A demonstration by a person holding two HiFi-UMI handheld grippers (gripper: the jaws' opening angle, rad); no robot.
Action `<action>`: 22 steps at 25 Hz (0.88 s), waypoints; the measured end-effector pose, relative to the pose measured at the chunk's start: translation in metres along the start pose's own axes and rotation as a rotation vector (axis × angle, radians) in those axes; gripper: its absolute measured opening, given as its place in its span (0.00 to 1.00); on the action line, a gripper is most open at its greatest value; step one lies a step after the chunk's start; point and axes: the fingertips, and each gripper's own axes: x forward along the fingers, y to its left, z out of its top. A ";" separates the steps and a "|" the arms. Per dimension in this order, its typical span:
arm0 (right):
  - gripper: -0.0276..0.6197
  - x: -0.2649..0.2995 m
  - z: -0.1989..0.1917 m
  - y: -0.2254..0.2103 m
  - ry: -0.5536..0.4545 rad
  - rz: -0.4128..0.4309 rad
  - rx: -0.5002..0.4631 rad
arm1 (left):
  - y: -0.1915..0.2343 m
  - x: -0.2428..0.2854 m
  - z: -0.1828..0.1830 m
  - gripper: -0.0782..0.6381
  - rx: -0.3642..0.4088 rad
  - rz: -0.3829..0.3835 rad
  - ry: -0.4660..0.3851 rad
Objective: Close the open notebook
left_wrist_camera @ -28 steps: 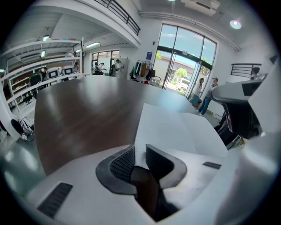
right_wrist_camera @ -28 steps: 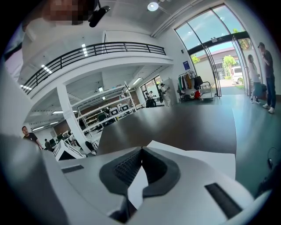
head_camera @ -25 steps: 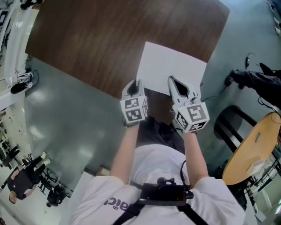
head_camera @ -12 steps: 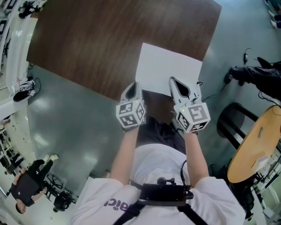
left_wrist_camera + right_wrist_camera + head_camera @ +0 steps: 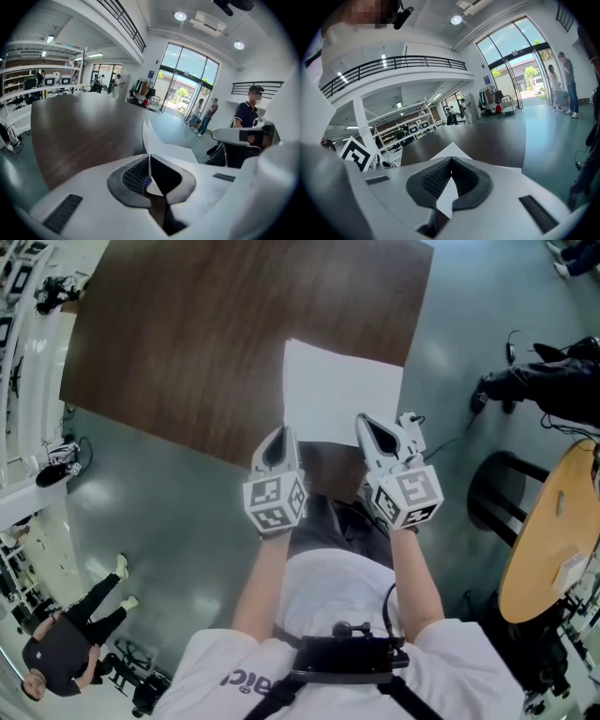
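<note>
- Dark brown wooden table (image 5: pixel 216 343); white open notebook (image 5: pixel 342 390) lies flat at its near right corner, close along the right edge; same spot on the table as a second ago.
- Left gripper (image 5: pixel 280 433): jaws have just been closing and now meet at the tips; in the left gripper view (image 5: pixel 149 158) a thin white sheet edge shows between the pads, and the notebook's near left part (image 5: pixel 146 136) stands up steeply toward the tips; read as a pinch on that sheet.
- Against the earlier head frame: left gripper's jaws showed a slit then, none now; its square-marker cube (image 5: pixel 274 503) sits lower in the picture and looks larger, so this gripper has come up toward the camera.
- Right gripper (image 5: pixel 365 421): over the notebook's near edge; shifted a little since; jaws together in the right gripper view (image 5: pixel 451 172); white paper shows in the gap behind the pads and ahead (image 5: pixel 449 153); whether a sheet is pinched, cannot tell.
- Whole scene sits higher and further left in the head view than before.
- Person in black (image 5: pixel 66 648) on the grey-green floor (image 5: pixel 159 521), lower left, has changed pose.
</note>
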 end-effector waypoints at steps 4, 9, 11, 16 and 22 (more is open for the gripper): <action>0.05 -0.023 0.002 -0.011 -0.028 -0.025 0.013 | -0.033 -0.007 0.008 0.14 0.069 -0.044 -0.023; 0.05 -0.044 0.007 -0.021 -0.058 -0.059 0.029 | -0.073 -0.009 0.014 0.14 0.134 -0.113 -0.033; 0.05 -0.052 0.006 -0.027 -0.067 -0.077 0.039 | -0.089 -0.007 0.011 0.14 0.150 -0.144 -0.027; 0.05 -0.071 -0.001 -0.048 -0.083 -0.128 0.070 | -0.128 0.003 -0.002 0.14 0.181 -0.223 0.000; 0.05 -0.086 -0.008 -0.072 -0.095 -0.170 0.102 | -0.166 0.023 -0.023 0.14 0.203 -0.294 0.045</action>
